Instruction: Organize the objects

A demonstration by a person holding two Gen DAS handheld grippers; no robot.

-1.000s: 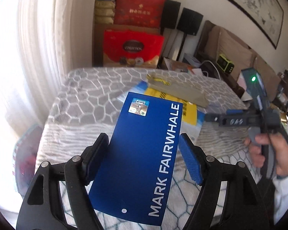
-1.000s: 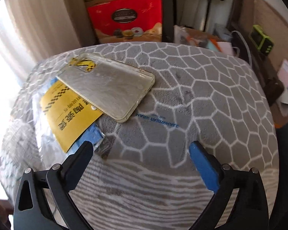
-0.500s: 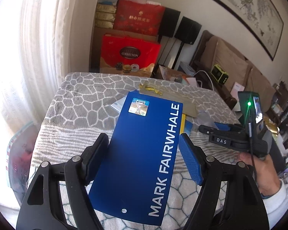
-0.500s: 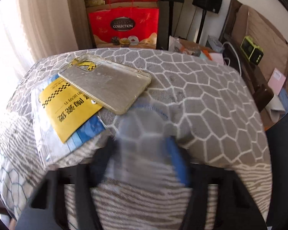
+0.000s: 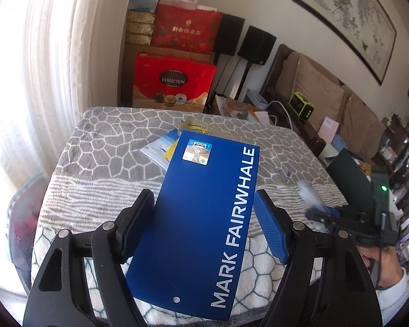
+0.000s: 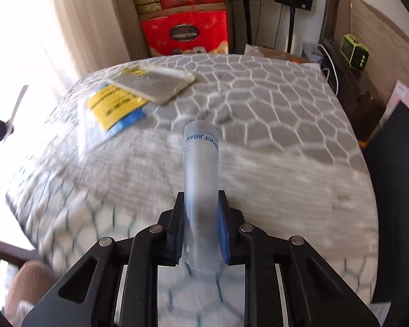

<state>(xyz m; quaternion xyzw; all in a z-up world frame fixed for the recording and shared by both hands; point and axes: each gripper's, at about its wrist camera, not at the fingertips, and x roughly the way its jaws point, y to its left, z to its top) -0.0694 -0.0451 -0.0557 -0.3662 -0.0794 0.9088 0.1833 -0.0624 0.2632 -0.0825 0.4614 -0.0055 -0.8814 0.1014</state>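
- Left wrist view: behind the table stand red gift boxes (image 5: 174, 79), two black speakers (image 5: 256, 45) on stands and a white curtain (image 5: 49, 54); a sofa with tan cushions (image 5: 316, 92) and a framed painting (image 5: 349, 13) line the right wall.
- The table wears a grey cloth (image 5: 117, 152) with a white honeycomb pattern. On its far part lie a yellow-and-blue packet (image 5: 163, 147) and a clear phone case (image 5: 196, 128), both largely hidden behind the blue card.
- The left gripper (image 5: 201, 218) clamps a blue "MARK FAIRWHALE" card (image 5: 201, 212) by its long edges, one pad on each side; the card is tilted up off the cloth and reaches away from the camera.
- At the right edge a hand (image 5: 379, 261) holds the right gripper (image 5: 313, 212), with something pale and blurred at its tips.
- Right wrist view: the picture is motion-blurred. The phone case (image 6: 155, 84) lies partly on the yellow packet (image 6: 114, 106) at the far left of the cloth (image 6: 286, 125); a green device (image 6: 354, 51) sits by the sofa.
- The right gripper (image 6: 200, 229), whose jaws have just been closing, pinches a frosted clear sleeve (image 6: 201, 174) printed "MARK FAIRWHALE" in reverse. The sleeve sticks straight out from between the pads, above the cloth and well apart from the packet.
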